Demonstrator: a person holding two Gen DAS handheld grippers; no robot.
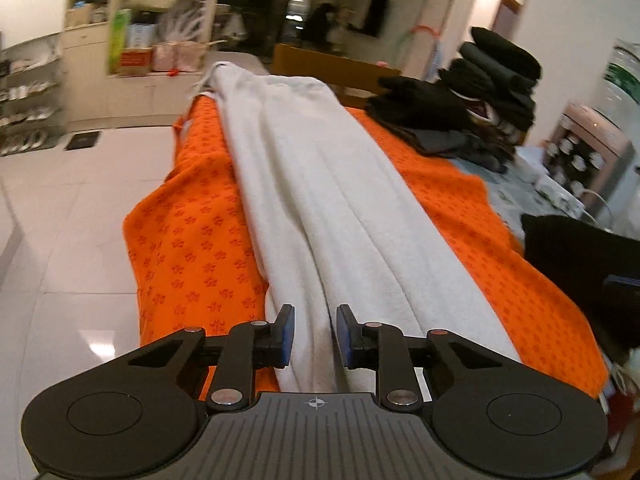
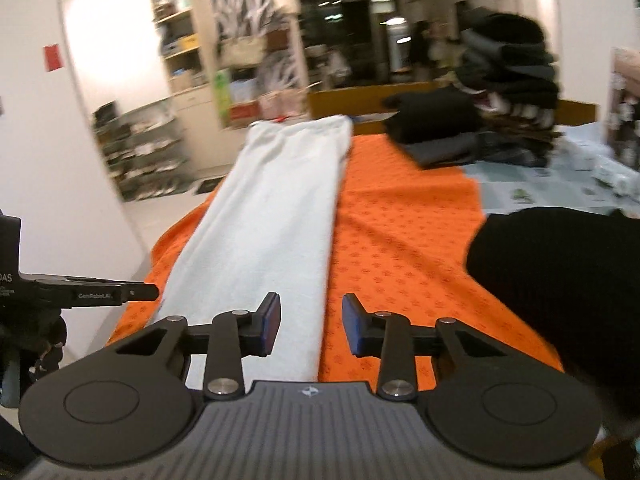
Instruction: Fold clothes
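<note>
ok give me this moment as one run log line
stage: grasp near end | white garment: long strip on orange cloth | left gripper: astride a fold, gap visible | right gripper: at garment edge, not gripping | dark stack: far right

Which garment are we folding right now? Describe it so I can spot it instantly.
Find the orange patterned cloth covering the table. Along it lies a long white garment, folded into a narrow strip. It is the only pale piece; the stacked clothes at the far end are all dark.

The white garment's [image 1: 320, 184] near end vanishes under the left gripper [image 1: 314, 336]; shelves [image 2: 140, 148] and dark clothes stack [image 2: 508, 80] are smeared by blur in the right wrist view
</note>
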